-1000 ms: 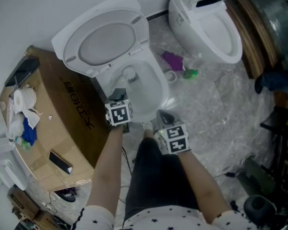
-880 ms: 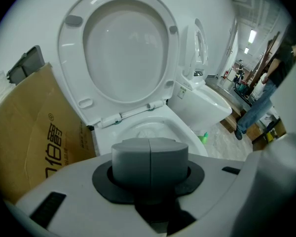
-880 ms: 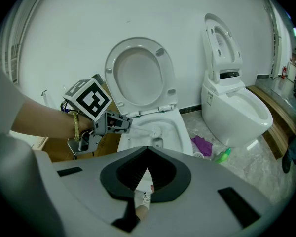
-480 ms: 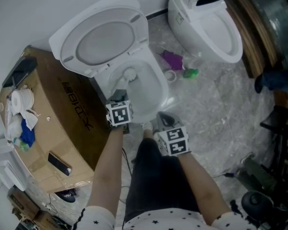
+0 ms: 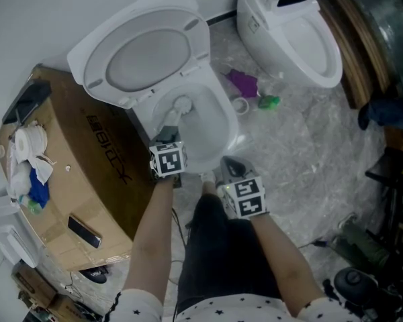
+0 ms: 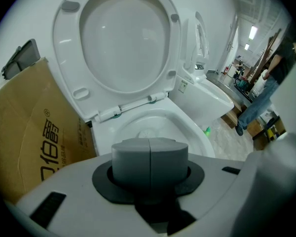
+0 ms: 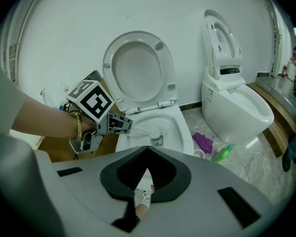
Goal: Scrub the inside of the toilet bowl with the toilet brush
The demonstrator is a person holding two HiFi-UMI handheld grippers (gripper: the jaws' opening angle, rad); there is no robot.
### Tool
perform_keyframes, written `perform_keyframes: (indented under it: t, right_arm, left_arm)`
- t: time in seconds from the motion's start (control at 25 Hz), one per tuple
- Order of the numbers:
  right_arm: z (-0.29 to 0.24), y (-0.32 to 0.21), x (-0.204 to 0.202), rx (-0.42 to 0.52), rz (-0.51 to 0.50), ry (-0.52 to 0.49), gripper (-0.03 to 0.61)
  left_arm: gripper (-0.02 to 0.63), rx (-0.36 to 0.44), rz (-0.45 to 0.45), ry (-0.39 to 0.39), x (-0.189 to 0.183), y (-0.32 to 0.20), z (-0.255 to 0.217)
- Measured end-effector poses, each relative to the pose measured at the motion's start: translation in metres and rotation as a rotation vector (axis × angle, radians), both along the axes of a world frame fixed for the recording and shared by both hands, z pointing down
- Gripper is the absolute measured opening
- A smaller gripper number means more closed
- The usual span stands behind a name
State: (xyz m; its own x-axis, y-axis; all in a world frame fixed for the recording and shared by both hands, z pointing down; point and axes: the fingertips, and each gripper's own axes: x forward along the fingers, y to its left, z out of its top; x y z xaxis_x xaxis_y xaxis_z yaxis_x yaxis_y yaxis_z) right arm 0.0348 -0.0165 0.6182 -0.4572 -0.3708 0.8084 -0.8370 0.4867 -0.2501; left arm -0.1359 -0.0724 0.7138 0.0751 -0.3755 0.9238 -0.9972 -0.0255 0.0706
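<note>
The white toilet [image 5: 211, 136] stands with its lid and seat [image 5: 144, 52] raised. The toilet brush [image 5: 181, 104] has its white head inside the bowl near the back wall, also seen as the brush head [image 7: 155, 132] in the right gripper view. My left gripper [image 5: 166, 136] is over the bowl's near-left rim, shut on the brush handle. In its own view the left gripper [image 6: 149, 159] hides the handle, and only the brush head [image 6: 147, 132] shows beyond. My right gripper [image 5: 230, 164] hangs at the bowl's front right, shut, holding nothing.
A cardboard box [image 5: 87, 173] left of the toilet carries a paper roll [image 5: 32, 139], a blue cloth [image 5: 39, 183] and a black remote [image 5: 84, 228]. A second toilet [image 5: 302, 39] stands at the right, with a purple cloth [image 5: 243, 84] and a green bottle [image 5: 267, 102] on the floor between.
Both grippers and the brush stay almost where they were; only the head view has shifted slightly.
</note>
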Motion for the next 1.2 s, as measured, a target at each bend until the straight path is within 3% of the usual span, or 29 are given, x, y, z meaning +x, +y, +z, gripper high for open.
perform_keyframes:
  t: [1.2]
  right_arm:
    - [-0.003,0.002,-0.004,0.008,-0.046,0.003,0.005]
  left_arm:
    - [0.15,-0.04,-0.068,-0.043,-0.026,0.047,0.004]
